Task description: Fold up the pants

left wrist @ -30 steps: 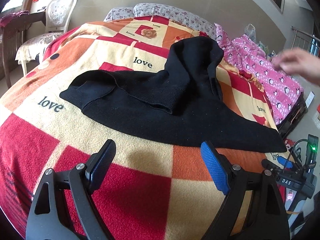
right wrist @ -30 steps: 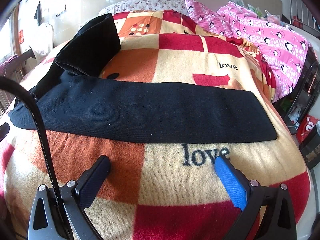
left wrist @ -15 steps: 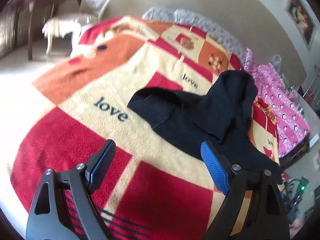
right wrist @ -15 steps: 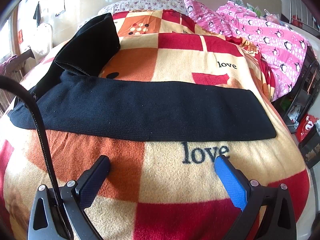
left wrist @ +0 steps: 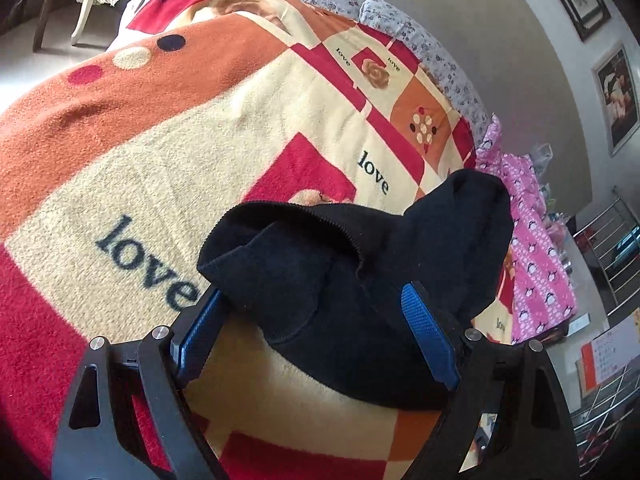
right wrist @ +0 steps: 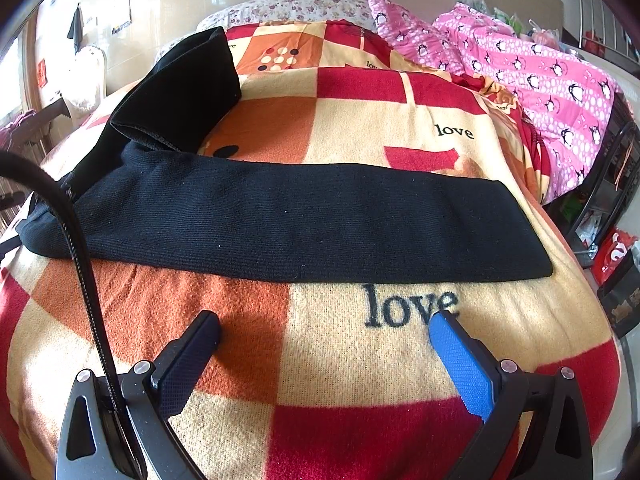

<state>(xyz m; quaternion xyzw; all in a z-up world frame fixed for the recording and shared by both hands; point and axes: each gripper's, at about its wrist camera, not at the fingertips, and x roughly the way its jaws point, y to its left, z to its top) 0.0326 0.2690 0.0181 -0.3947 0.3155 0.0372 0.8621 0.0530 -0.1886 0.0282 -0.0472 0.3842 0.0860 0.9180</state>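
Black pants (right wrist: 280, 224) lie spread on the patterned blanket (right wrist: 360, 360). Left gripper (left wrist: 316, 328) spread wide around the waistband end, maybe touching, hard to tell. Right gripper (right wrist: 324, 348) released, empty, just short of the leg.

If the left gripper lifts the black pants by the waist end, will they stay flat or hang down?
Probably hang: the black pants are soft knit, already bunched between the open left gripper. The long leg would likely drag on the fuzzy blanket, not slide.
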